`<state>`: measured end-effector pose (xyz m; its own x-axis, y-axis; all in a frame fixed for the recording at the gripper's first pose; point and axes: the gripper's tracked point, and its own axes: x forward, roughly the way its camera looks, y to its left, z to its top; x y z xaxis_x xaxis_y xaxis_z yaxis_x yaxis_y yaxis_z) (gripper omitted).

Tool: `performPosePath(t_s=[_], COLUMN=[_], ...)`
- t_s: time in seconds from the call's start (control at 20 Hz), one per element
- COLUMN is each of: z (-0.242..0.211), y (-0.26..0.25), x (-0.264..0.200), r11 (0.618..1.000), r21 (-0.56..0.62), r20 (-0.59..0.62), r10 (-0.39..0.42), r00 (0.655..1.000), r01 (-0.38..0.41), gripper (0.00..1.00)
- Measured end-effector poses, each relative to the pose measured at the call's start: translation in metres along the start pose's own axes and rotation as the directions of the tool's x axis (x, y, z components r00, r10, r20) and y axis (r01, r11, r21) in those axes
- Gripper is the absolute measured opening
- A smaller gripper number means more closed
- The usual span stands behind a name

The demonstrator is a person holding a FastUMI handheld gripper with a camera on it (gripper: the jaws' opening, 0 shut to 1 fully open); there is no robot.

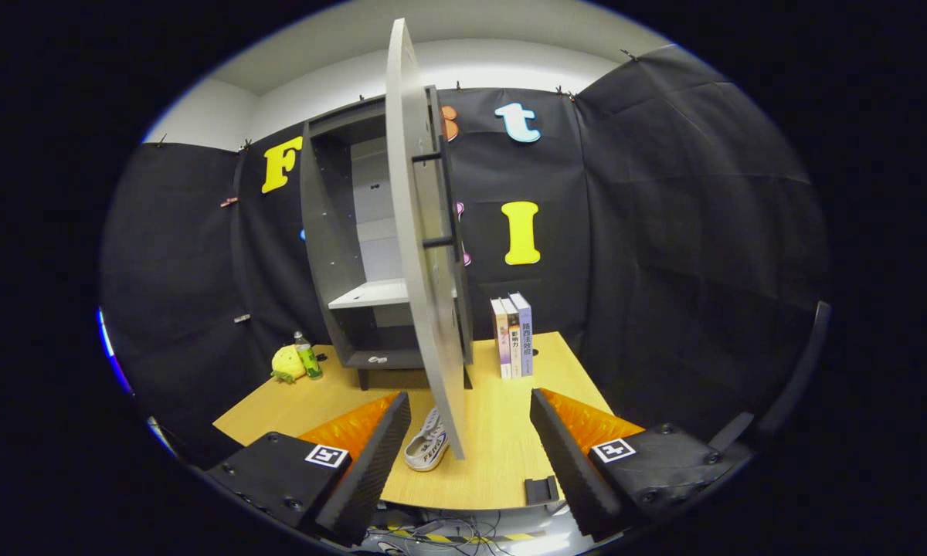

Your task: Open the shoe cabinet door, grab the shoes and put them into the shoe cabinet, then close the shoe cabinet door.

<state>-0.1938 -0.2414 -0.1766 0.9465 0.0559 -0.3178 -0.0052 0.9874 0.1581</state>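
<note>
Now the gripper (470,455) has fingers wide apart, holding nothing; shoe (426,448) lies on table (502,463) betw. them, by the open cabinet door's (421,255) lower edge, cabinet (355,255) beyond.

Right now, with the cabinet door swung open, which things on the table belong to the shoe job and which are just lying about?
Job: shoe cabinet; its open door; white shoe on the table by the door's lower edge; gripper, fingers apart, holding nothing.

Lying about: three upright books; green bottle; yellow plush toy.
</note>
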Motion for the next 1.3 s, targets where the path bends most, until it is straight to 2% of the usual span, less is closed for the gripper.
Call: performPosePath(t_s=[0.35, 0.55, 0.85, 1.0, 1.3], z=[-0.06, -0.093, -0.142, -0.166, -0.237], y=[0.089, 0.128, 0.158, 0.15, 0.13], x=[0.02, 0.049, 0.123, 0.164, 0.212], r11=[0.991, 0.986, 0.991, 0.99, 0.989], r21=[-0.024, -0.059, -0.1, -0.143, -0.138], r20=[-0.148, -0.224, -0.368, -0.401, -0.525], r10=[0.126, 0.142, 0.041, -0.042, -0.125], r00=[0.981, 0.964, 0.929, 0.915, 0.842], r01=[-0.131, -0.159, -0.084, -0.017, 0.06], gripper=[0.99, 0.98, 0.99, 0.99, 1.0])
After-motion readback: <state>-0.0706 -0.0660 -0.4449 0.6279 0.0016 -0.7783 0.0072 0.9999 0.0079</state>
